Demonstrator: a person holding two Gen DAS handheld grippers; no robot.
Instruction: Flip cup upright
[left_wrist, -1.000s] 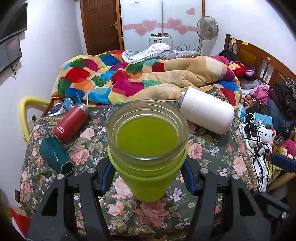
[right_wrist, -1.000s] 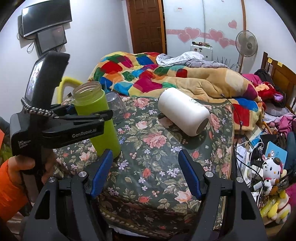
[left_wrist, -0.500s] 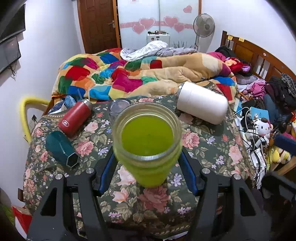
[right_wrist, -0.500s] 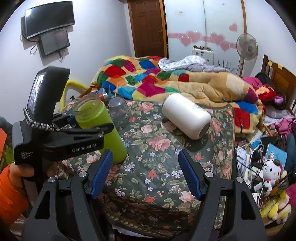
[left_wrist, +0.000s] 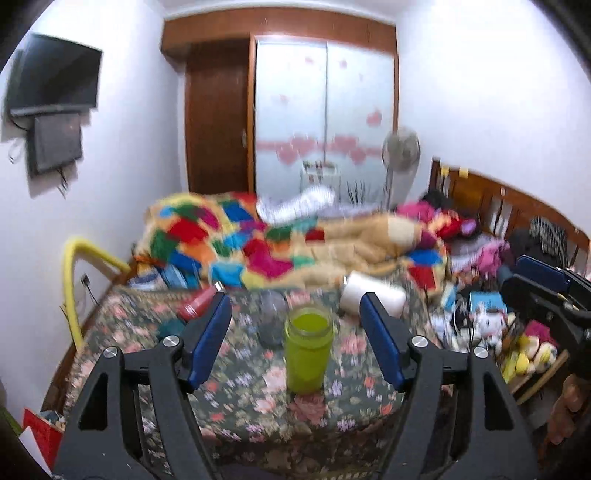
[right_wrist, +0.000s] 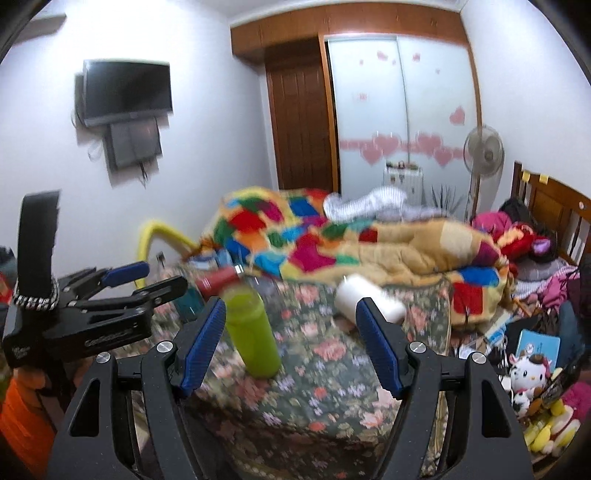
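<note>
The flowery cloth-covered desk (left_wrist: 236, 373) holds the tall green plastic cup (left_wrist: 307, 350). It stands upright near the front edge, mouth up. The left claw (left_wrist: 295, 341) and the right claw (right_wrist: 290, 341) are both wide and hold nothing. I think backing away slowly, without bumping it, is best.

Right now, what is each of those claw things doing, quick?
Left gripper: open, holding nothing; the green cup stands upright ahead of it.
Right gripper: open, holding nothing.
</note>
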